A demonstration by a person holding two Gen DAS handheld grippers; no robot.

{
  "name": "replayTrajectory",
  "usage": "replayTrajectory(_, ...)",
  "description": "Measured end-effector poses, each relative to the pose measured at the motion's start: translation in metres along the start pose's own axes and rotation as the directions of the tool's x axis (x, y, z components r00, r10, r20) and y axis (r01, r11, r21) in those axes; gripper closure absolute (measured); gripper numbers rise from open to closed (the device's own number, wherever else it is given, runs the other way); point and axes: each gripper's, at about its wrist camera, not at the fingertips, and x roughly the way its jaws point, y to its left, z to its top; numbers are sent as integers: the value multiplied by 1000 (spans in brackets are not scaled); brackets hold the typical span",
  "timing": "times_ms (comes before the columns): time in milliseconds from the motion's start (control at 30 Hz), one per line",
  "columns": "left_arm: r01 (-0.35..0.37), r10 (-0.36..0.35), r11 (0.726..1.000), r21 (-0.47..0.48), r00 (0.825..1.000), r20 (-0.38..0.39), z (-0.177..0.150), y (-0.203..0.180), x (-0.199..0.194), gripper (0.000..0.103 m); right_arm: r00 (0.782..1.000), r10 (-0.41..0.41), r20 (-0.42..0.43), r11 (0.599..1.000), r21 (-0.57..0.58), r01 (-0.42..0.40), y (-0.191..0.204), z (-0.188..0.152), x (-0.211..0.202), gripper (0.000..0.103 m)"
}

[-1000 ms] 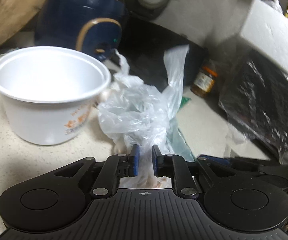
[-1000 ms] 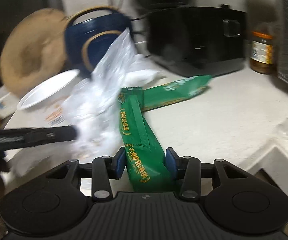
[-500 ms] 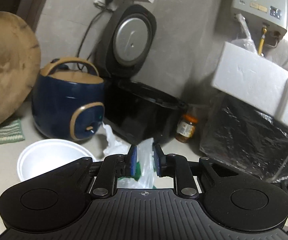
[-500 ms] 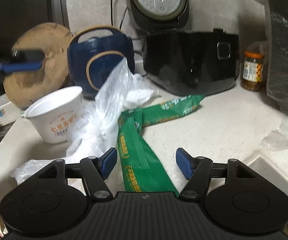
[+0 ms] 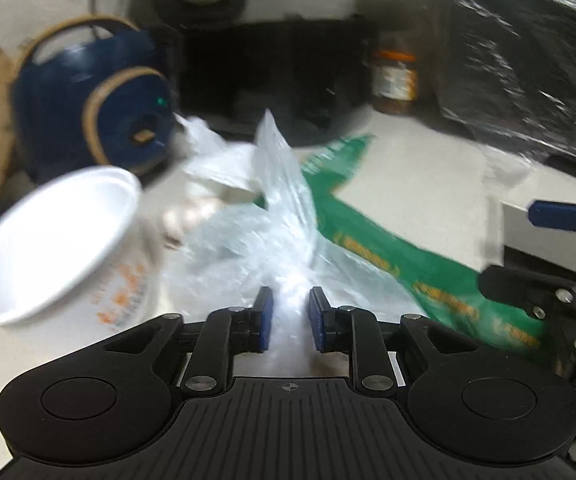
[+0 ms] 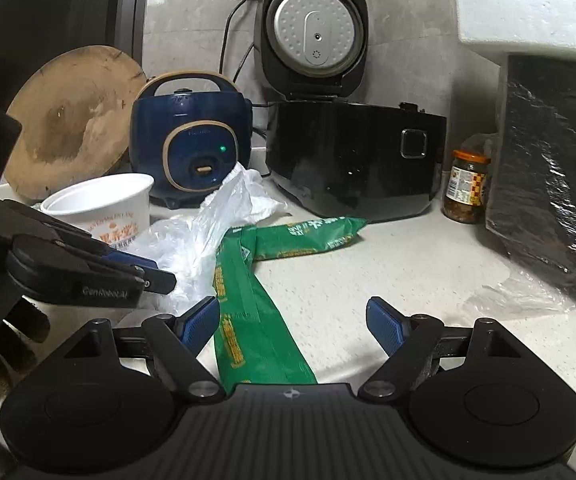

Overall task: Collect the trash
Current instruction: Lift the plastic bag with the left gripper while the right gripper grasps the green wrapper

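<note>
Since both claws just opened to let go | left claw loose around clear bag | right claw wide over green wrapper on surface

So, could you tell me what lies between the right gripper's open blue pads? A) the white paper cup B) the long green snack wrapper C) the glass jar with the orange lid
B: the long green snack wrapper runs between the right gripper's spread pads, touched by neither.
</note>
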Motion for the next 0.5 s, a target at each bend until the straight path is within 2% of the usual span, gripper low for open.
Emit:
replayTrajectory(67,36,-35,999,-11,999,7,-4,0,1,77,1000,-6,-5,1000,13,6,-4,-3,0,22)
replayTrajectory(233,49,-48,999,-6,998,38,-13,-1,-2,77,1000,-1,-24,999,40,2,-6,-7,0,22)
replayTrajectory(400,86,-86,996,0,996,35,-13,2,-5,77,999,-10,-46,1000,25,11,2,-9,1,22)
replayTrajectory(500,112,-110,993,-35,992,53,-17,7,-6,77,999,-24,-49,1000,18,25,8,-7,3,22)
